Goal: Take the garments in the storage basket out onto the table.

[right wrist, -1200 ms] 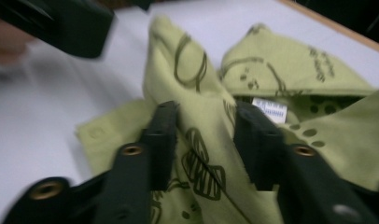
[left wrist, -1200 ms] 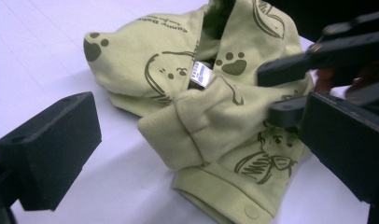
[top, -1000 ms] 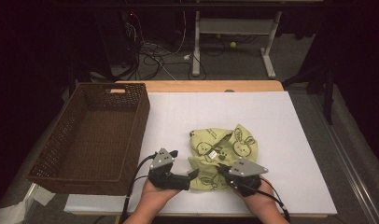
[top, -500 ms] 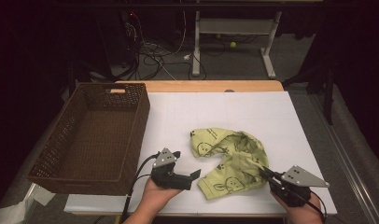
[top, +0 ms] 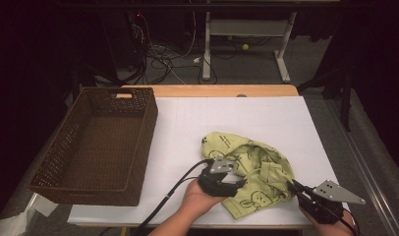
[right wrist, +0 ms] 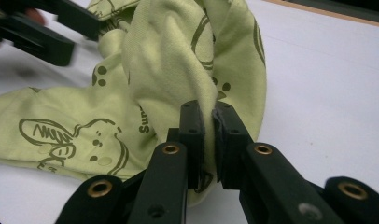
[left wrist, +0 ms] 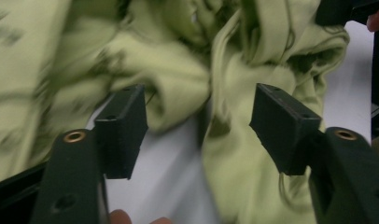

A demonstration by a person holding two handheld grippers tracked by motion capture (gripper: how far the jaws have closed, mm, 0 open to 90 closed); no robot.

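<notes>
A crumpled yellow-green garment with dark cartoon prints lies on the white table top, near the front edge. My right gripper is at its right side, shut on a pinched fold of the cloth; in the right gripper view the fold rises from between the pressed jaws. My left gripper lies on the garment's left part. Its jaws have just been closing. In the left gripper view they stand apart, with bunched folds between them that the pads do not press.
A dark brown wicker basket stands empty on the left of the table. The white board runs bare behind the garment to a wooden far edge. Cables and a desk frame lie on the floor beyond.
My right gripper has moved right along the front edge, drawing the garment out with it. My left gripper has then moved right onto the cloth.
</notes>
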